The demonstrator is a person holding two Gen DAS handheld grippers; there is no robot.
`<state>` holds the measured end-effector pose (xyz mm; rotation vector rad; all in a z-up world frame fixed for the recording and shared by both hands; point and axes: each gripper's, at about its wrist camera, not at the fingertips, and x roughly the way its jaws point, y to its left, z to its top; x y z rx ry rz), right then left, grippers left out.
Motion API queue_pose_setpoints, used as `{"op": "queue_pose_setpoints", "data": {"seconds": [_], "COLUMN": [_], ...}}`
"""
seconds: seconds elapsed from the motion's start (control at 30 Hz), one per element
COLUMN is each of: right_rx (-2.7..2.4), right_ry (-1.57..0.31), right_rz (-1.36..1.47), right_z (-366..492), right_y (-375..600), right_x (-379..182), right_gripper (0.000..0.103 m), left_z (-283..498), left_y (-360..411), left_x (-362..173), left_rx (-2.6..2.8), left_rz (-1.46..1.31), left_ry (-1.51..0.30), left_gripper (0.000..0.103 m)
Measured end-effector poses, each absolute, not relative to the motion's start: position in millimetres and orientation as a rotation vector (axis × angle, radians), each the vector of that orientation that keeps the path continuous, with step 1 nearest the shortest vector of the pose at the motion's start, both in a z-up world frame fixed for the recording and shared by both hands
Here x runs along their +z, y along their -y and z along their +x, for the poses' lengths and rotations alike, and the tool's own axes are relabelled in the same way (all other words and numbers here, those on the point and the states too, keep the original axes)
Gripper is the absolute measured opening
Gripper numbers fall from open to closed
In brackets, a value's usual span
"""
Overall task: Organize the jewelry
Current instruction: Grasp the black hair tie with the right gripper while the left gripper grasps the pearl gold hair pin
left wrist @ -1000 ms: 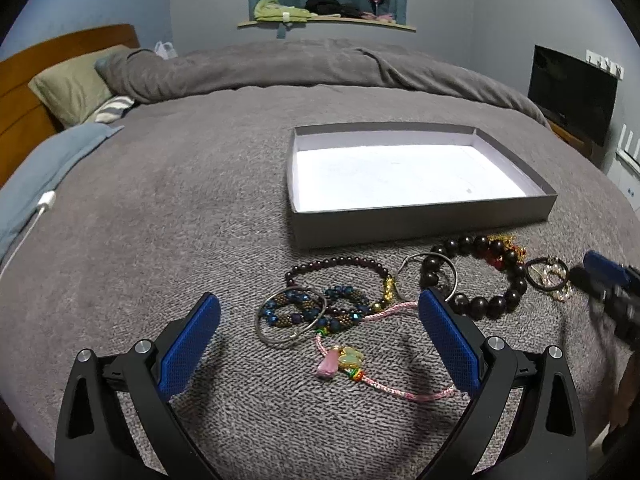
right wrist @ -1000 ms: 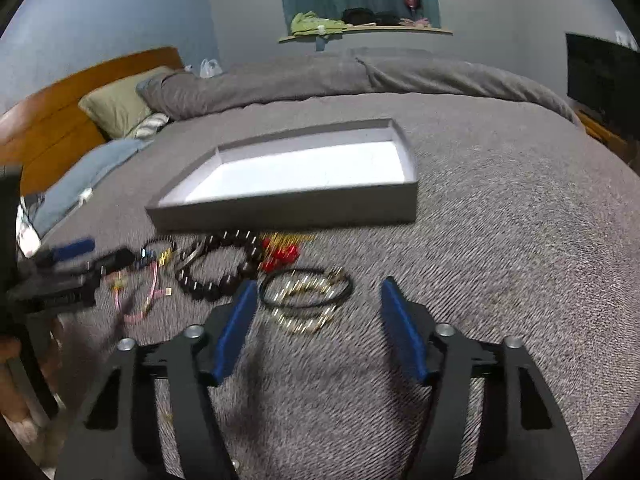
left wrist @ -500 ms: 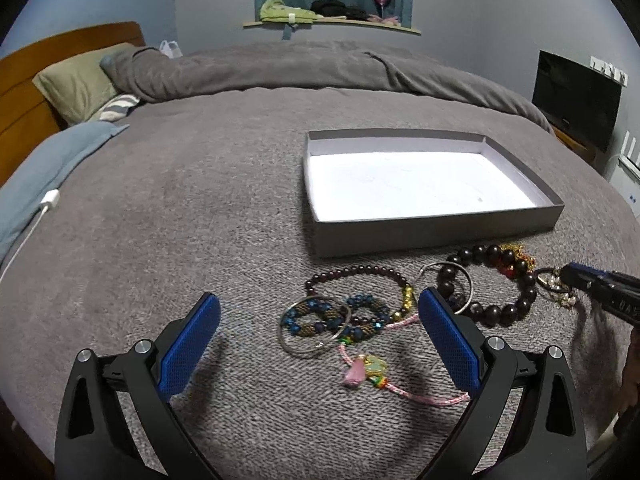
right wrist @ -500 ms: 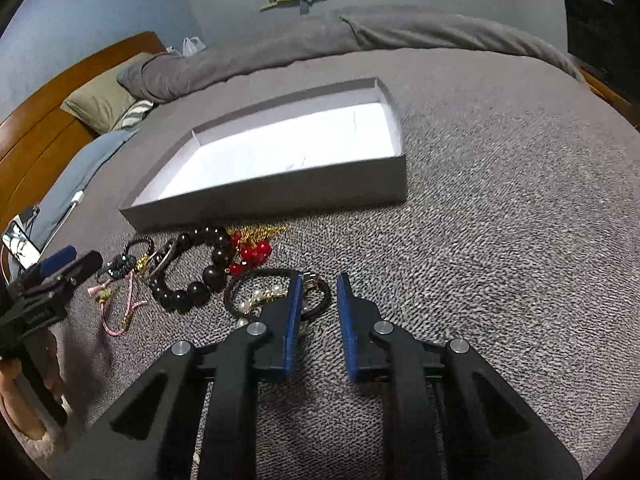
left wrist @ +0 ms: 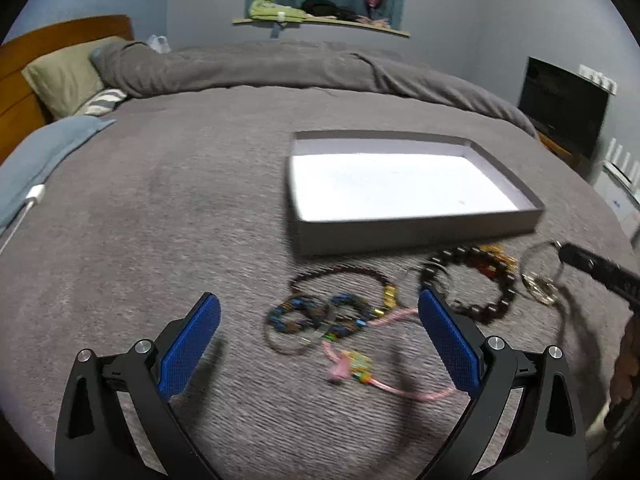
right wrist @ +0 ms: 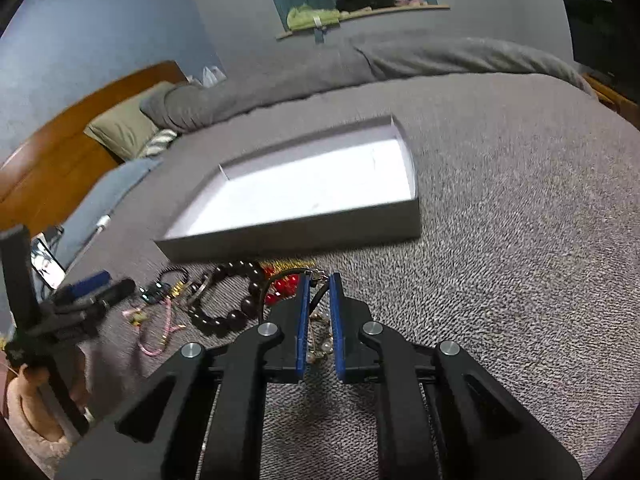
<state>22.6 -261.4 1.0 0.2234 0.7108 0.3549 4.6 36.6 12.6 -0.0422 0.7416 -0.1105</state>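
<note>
A shallow grey box [left wrist: 416, 236] with a white floor lies on the grey blanket; it also shows in the right wrist view [right wrist: 412, 216]. In front of it lie a dark bead bracelet [left wrist: 468, 280], a thin maroon bead bracelet [left wrist: 340, 274], blue bead bracelets [left wrist: 316, 316] and a pink cord charm [left wrist: 356, 368]. My left gripper [left wrist: 318, 324] is open above the blue bracelets. My right gripper [right wrist: 319, 282] is shut on a black cord and pearl bracelet [right wrist: 318, 344], lifted off the blanket; it shows at the right of the left wrist view [left wrist: 540, 276].
The bed has a wooden headboard [right wrist: 60, 152], pillows [left wrist: 68, 72] and a blue sheet with a white charger [left wrist: 34, 194] at the left. A dark screen [left wrist: 564, 100] stands at the right. A window shelf [left wrist: 320, 20] holds clutter.
My right gripper closed on the black cord and pearl bracelet and lifted it. My left gripper drew back a little and stayed open.
</note>
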Motion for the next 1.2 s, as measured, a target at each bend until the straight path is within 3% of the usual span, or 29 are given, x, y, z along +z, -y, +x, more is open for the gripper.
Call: {"op": "queue_pose_setpoints", "data": {"seconds": [0.53,0.93,1.2], "right_rx": [0.397,0.370,0.368], "right_ry": [-0.673,-0.642,-0.637], "right_rz": [0.232,0.228,0.219], "right_z": [-1,-9,-18], "right_y": [273,284,291], "right_x": [15,17,18], "right_gripper": [0.010,0.010,0.010], "left_z": [-70,-82,-93], "left_y": [68,86,109], "left_x": [-15,-37,-42], "left_rx": [-0.437,-0.293,-0.226], "left_rz": [0.088,-0.038,0.044], "left_ry": [-0.846,-0.842,-0.820], "left_gripper": [0.096,0.096,0.093]}}
